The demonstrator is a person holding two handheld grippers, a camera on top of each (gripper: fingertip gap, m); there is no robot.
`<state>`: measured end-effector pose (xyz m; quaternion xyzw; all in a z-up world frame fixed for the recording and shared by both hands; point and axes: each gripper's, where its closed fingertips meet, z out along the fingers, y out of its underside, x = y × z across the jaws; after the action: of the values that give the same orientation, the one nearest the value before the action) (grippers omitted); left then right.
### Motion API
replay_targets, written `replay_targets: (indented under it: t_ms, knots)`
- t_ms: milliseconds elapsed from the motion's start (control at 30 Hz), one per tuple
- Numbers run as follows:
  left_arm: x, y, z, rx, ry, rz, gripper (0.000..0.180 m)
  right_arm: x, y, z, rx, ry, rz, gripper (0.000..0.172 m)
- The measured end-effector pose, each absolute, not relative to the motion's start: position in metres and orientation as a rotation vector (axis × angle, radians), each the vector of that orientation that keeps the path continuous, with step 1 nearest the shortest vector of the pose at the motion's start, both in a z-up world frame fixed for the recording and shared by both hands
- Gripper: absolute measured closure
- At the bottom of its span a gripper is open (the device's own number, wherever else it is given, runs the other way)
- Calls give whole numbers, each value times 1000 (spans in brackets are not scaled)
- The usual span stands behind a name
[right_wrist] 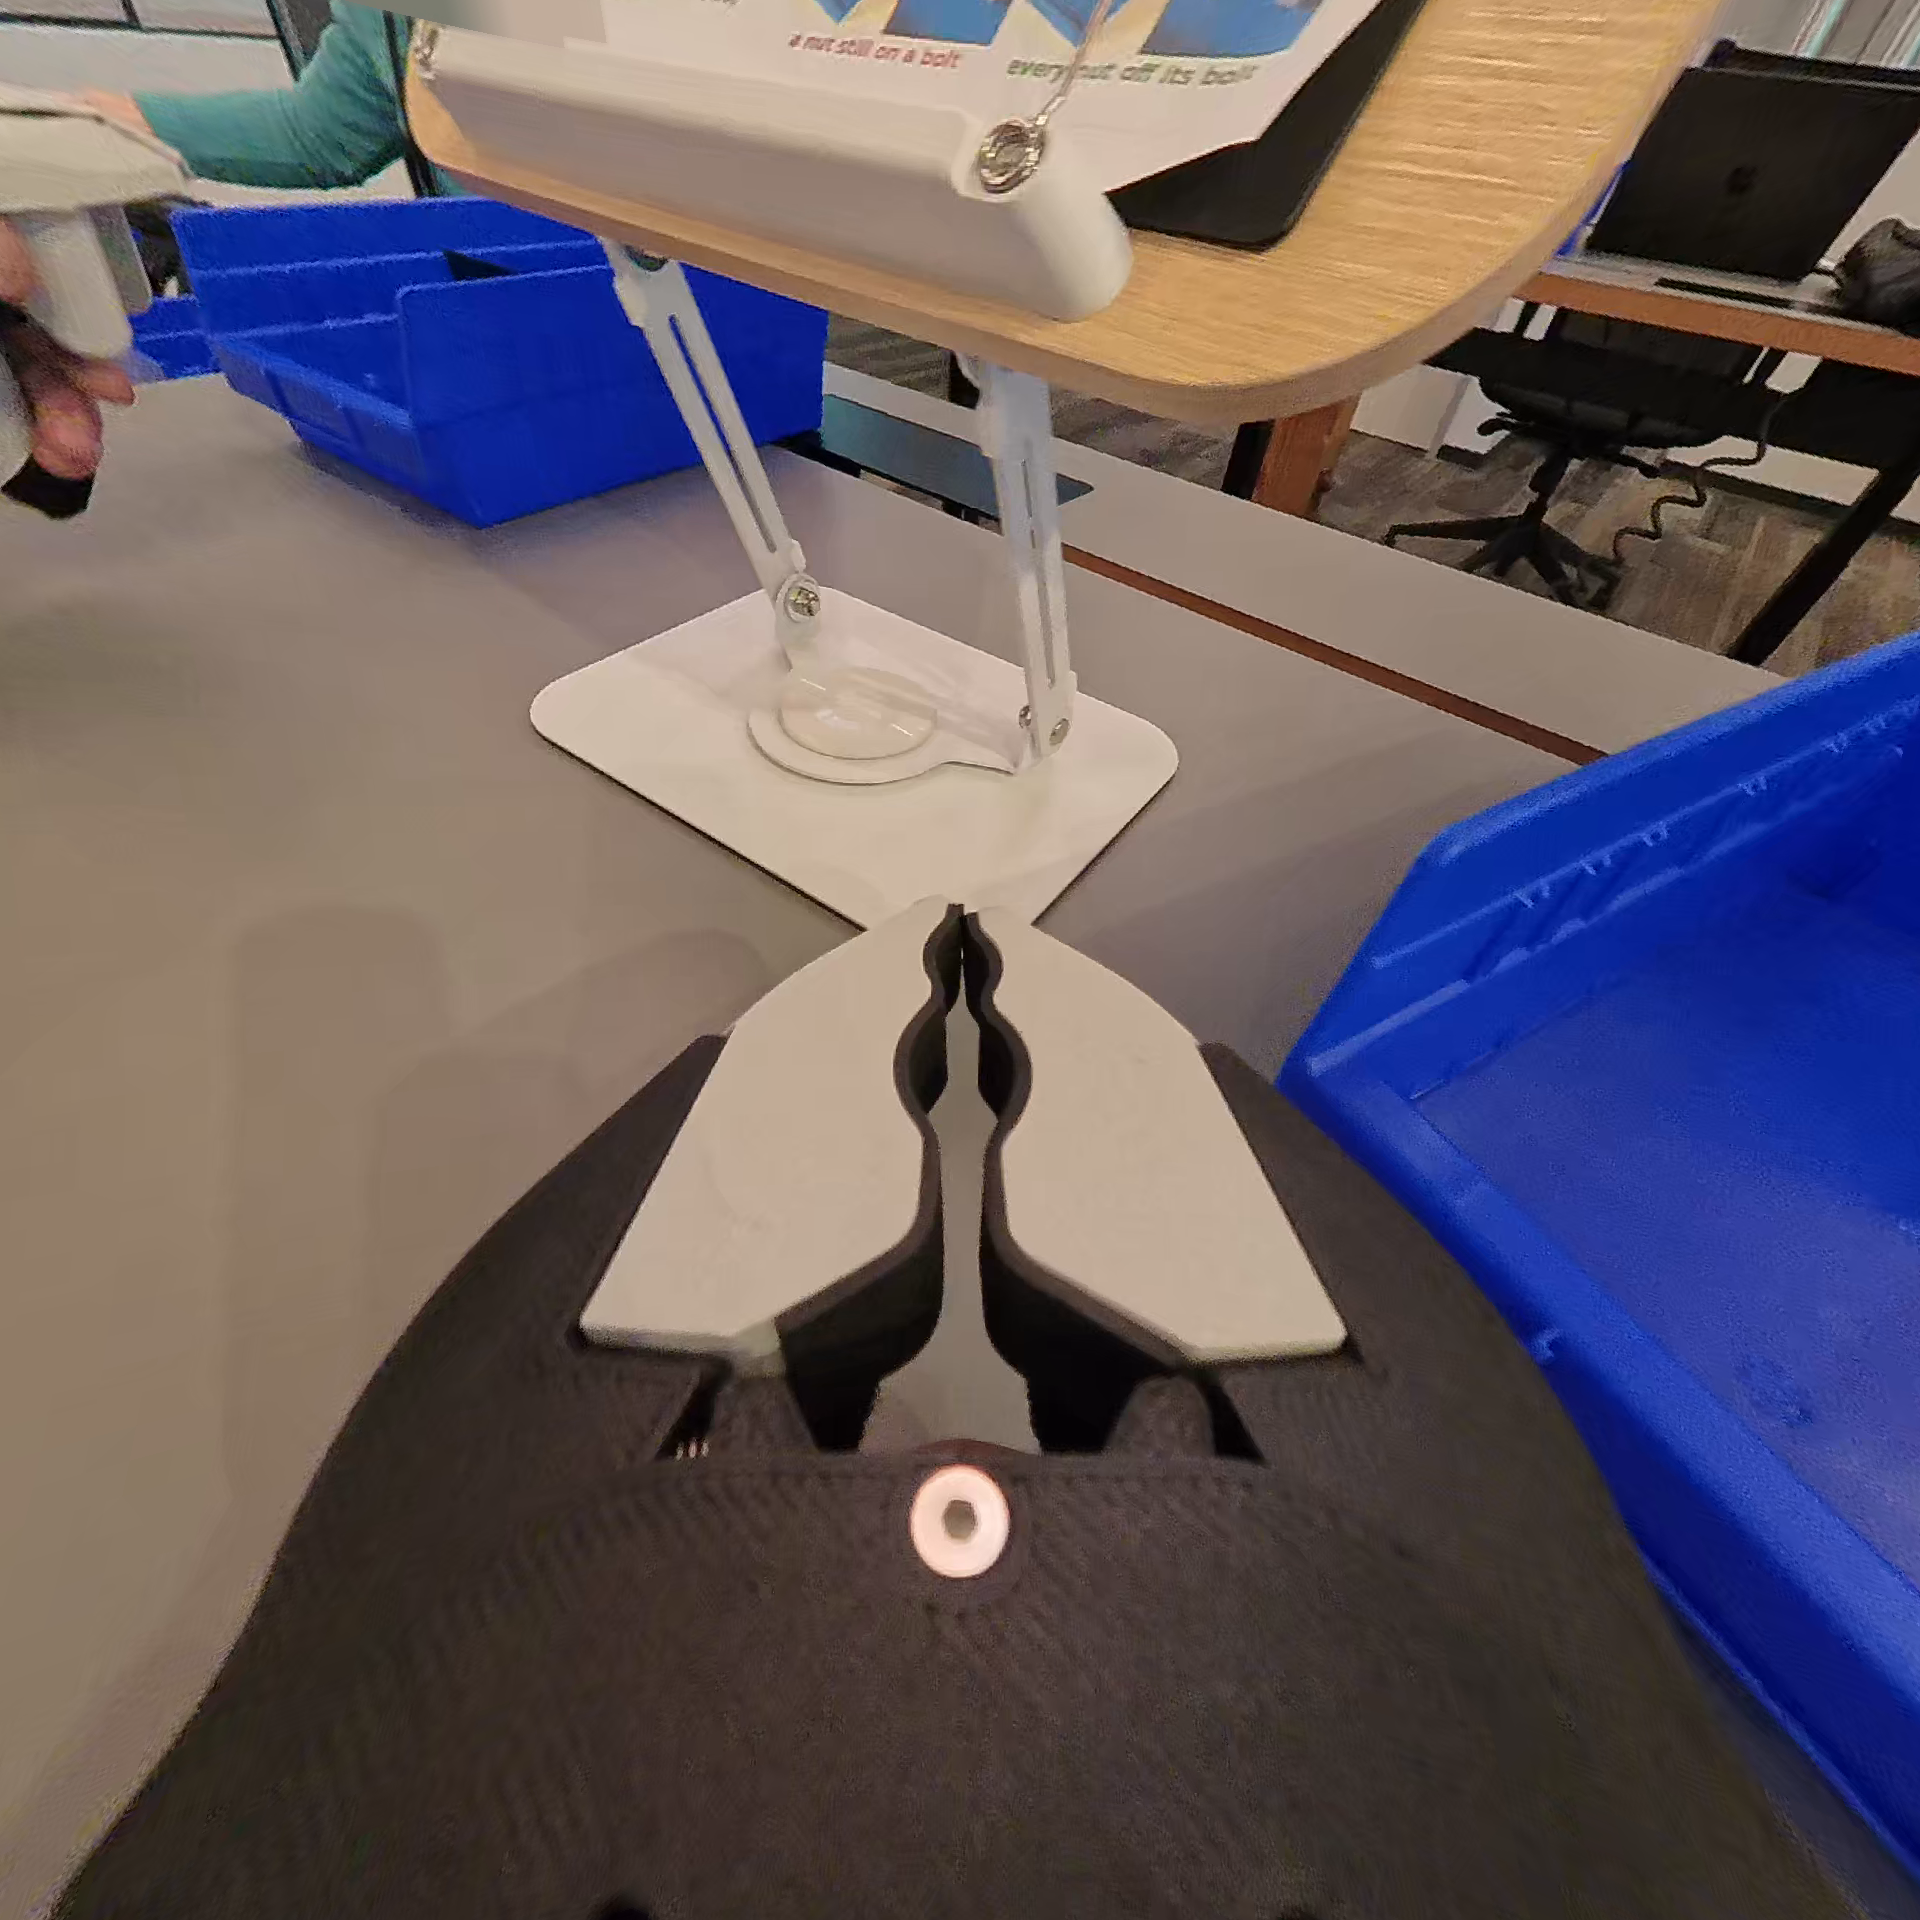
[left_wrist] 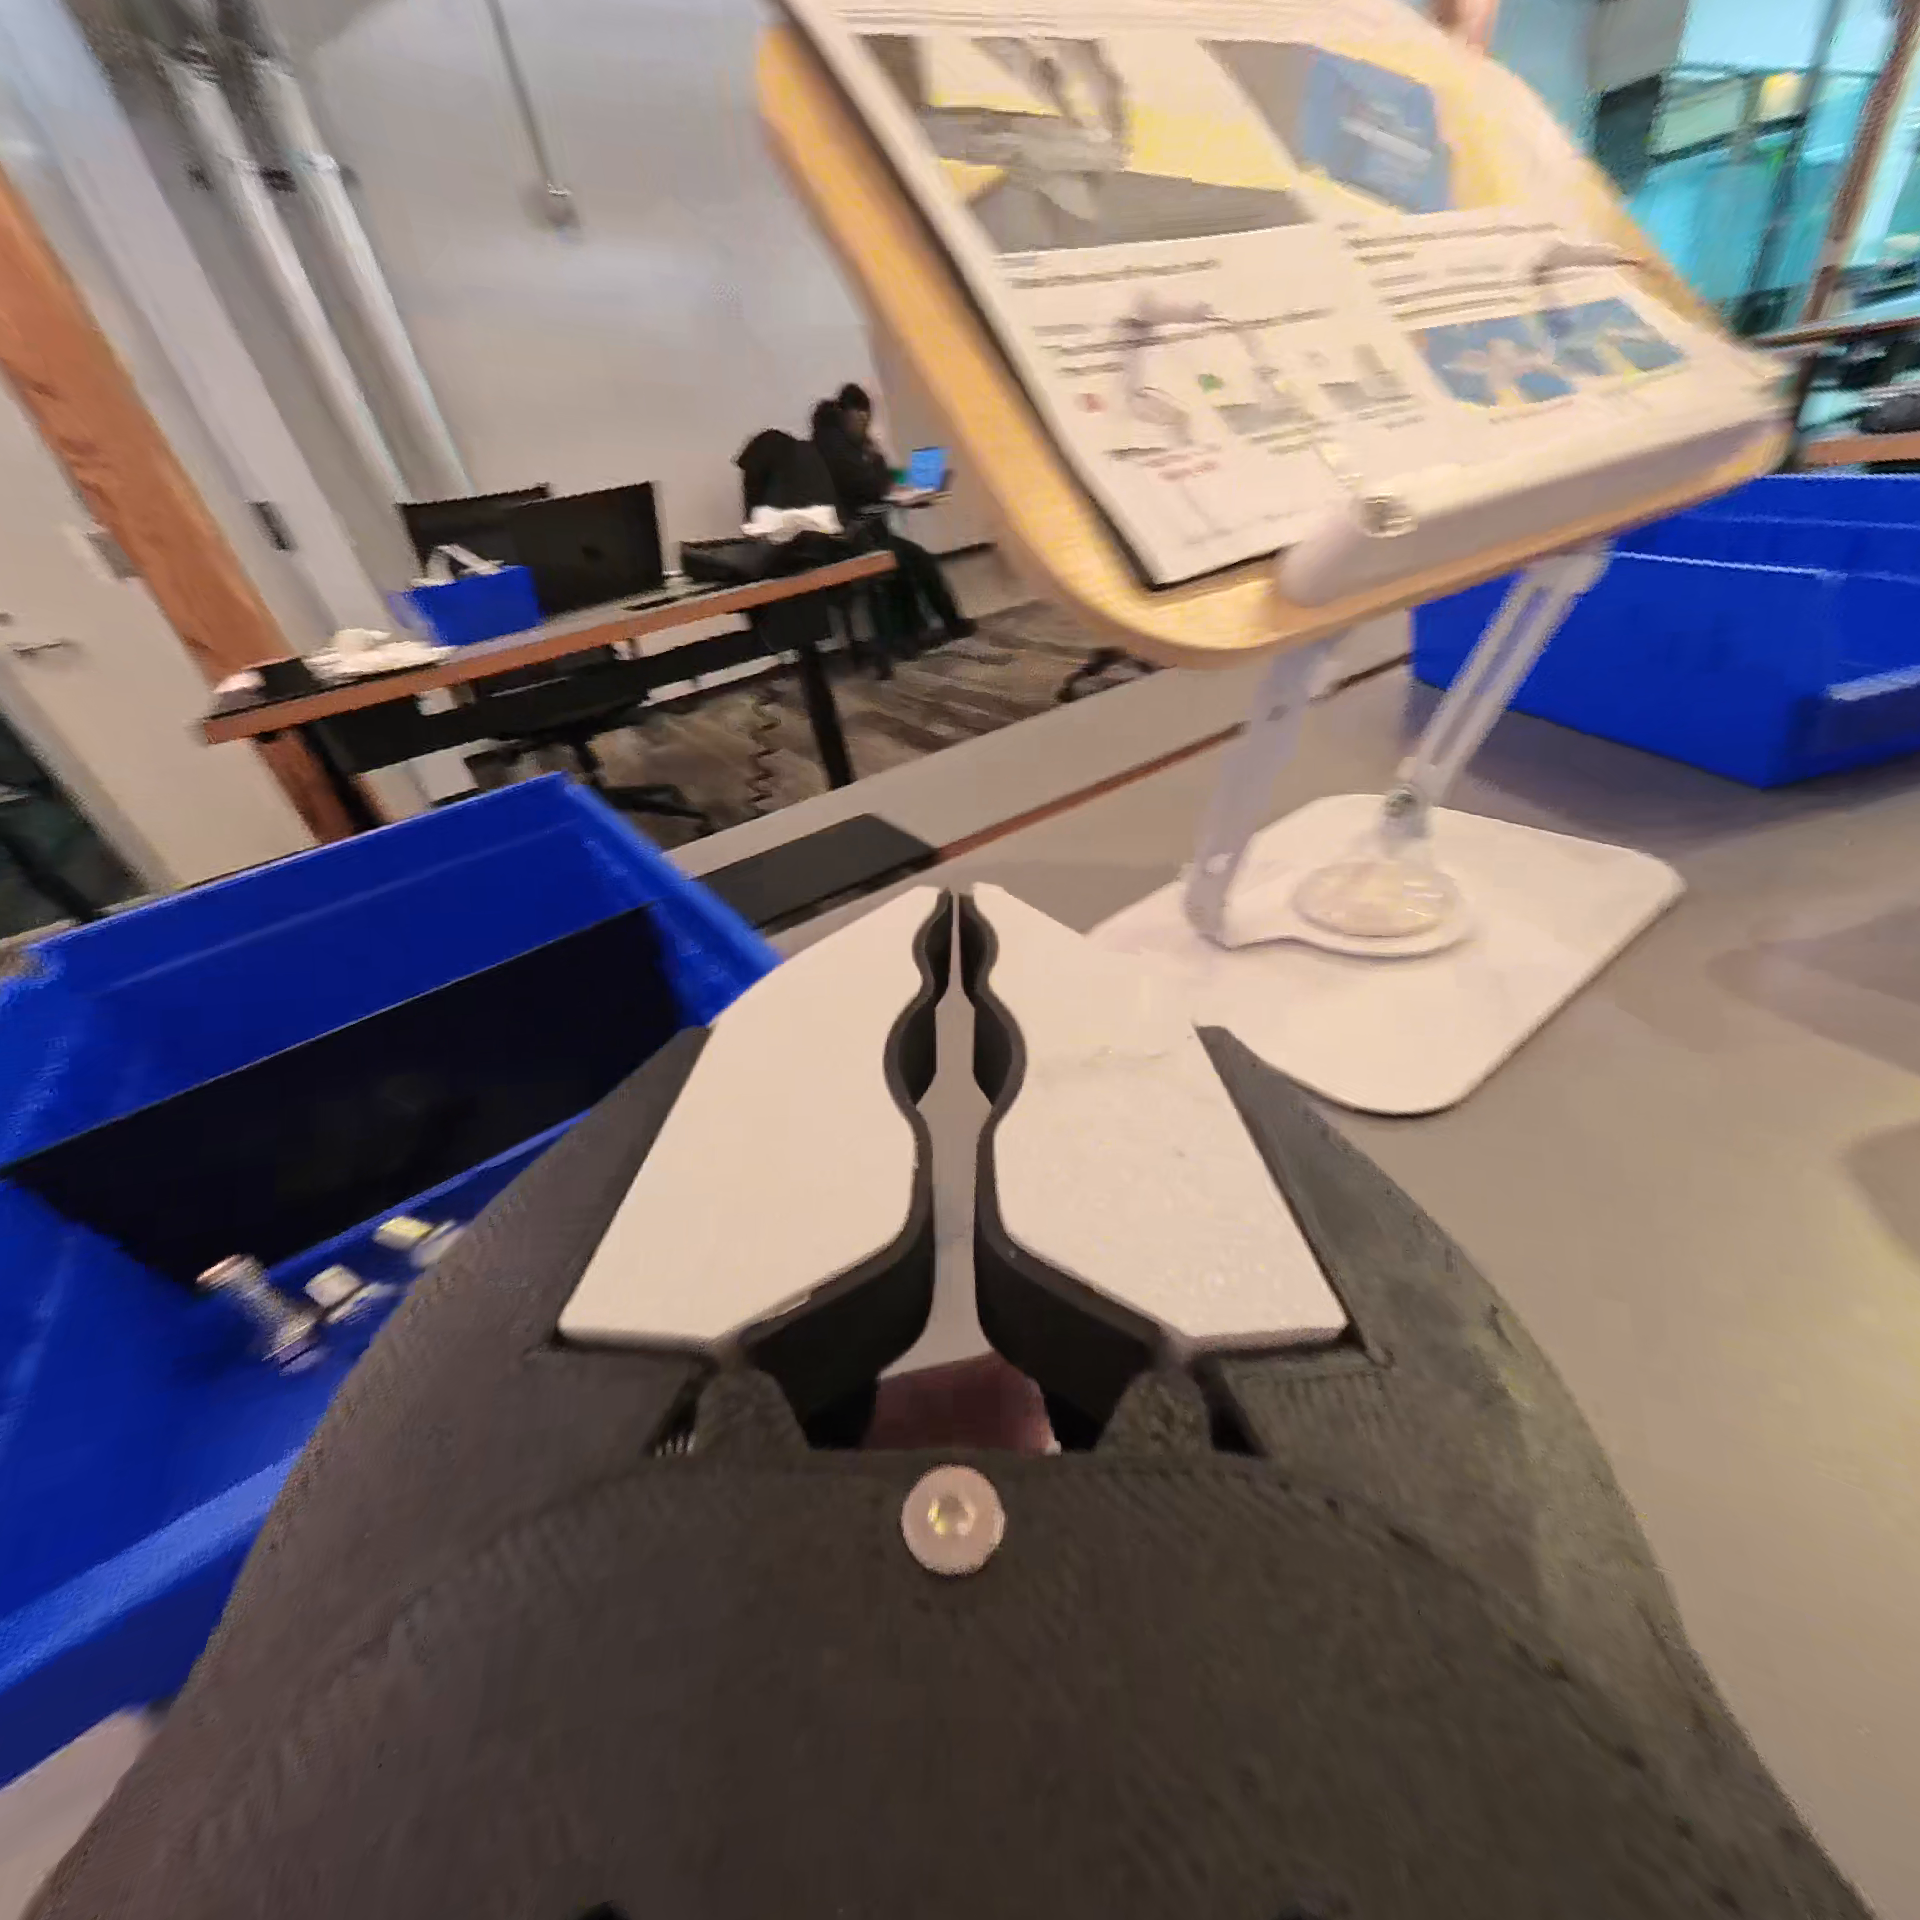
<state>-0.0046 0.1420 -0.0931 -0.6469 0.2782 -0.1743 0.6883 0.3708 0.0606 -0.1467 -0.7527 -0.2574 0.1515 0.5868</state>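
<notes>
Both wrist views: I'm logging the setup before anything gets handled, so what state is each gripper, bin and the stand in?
Left gripper: shut, nothing between its fingertips.
Right gripper: shut, holds nothing, tips over the stand's base plate.
Reading stand: upright, board tilted, printed sheet clipped on it.
Left blue bin: open-topped, metal bolts at its front.
Right blue bin: open-topped, no contents visible.

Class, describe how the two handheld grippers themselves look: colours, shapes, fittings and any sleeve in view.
Both the left gripper and right gripper match: a rough, black, rounded body, one round silver fastener near its middle, and two pale grey fingers with wavy black inner edges tapering to the tips. No cables show. A teal sleeve appears at upper left.
</notes>
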Motion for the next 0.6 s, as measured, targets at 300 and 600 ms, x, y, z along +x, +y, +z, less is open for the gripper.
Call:
replay_targets:
  t_ms: [300,600]
  knots:
    - [-63,168,-104,-1501,520,-288,180,367,61,-151,-1770,-611,374,172]
    - [-58,187,-110,-1530,517,-189,152,365,62,-155,-1791,-620,356,172]
